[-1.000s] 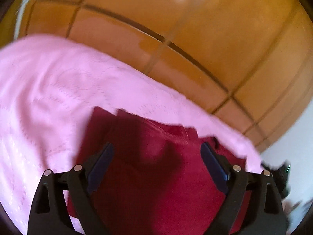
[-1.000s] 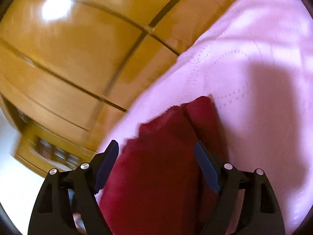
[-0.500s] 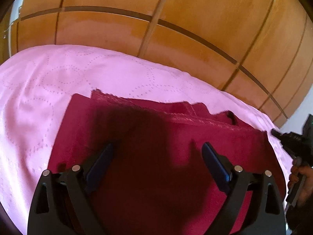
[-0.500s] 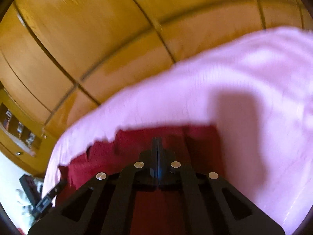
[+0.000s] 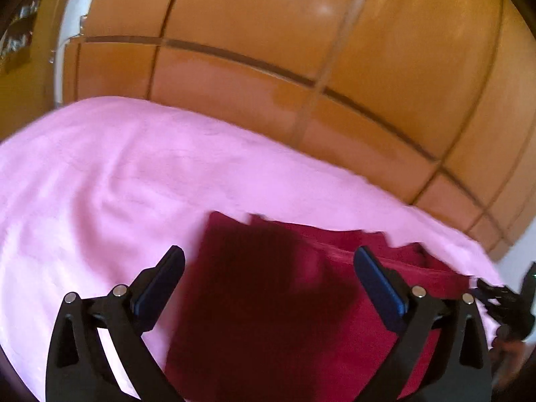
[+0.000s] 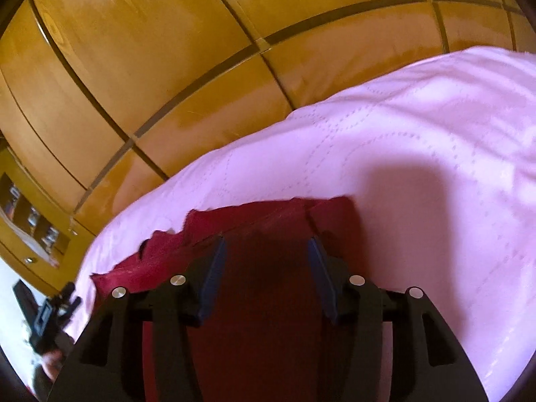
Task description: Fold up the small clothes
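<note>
A dark red cloth (image 5: 301, 301) lies folded on a pink quilted bedspread (image 5: 117, 174), near the edge that faces a wooden panelled wall (image 5: 268, 50). Its far edge shows several stepped layers with slightly ragged corners, and its middle is darkened by shadow. No writing or label can be read on it. The left gripper (image 5: 268, 268) hangs over the cloth with its jaws spread wide and nothing between them. The right gripper (image 6: 266, 251) is also parted, less widely, over the cloth's right part, holding nothing. The left view is blurred, so the stitching on the bedspread is lost there. The cloth's near part is cut off behind both grippers.
</note>
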A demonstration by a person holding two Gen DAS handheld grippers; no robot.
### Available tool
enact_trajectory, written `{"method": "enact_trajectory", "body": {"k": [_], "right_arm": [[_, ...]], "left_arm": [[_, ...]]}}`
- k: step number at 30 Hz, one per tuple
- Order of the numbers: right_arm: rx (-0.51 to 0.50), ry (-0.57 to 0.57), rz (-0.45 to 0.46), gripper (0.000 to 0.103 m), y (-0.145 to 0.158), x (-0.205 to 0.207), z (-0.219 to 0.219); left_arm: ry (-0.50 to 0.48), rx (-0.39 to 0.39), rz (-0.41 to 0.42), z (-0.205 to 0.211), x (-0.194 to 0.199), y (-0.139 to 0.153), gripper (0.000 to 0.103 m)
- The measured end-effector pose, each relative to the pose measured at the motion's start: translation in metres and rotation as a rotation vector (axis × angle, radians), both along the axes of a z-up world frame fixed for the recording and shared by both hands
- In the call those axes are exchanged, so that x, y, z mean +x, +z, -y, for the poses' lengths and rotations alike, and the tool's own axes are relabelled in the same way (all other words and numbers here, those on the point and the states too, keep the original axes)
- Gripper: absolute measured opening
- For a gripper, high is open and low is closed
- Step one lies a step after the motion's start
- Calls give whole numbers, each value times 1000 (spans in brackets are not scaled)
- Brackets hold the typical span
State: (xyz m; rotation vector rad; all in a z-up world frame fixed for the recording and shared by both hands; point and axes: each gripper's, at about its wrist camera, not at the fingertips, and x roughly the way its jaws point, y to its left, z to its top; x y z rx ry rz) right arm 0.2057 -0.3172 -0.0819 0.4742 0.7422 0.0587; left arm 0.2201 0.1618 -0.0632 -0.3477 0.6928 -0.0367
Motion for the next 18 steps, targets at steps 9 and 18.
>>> {"method": "enact_trajectory", "body": {"k": [9,18], "right_arm": [[-92,100,-78,17,-12,12,-12],[-84,-48,96,7,25,2,-5]], "left_arm": [[-129,112,-115,21,16,-24,66],[-23,20,-72,2,15,-12,16]]}}
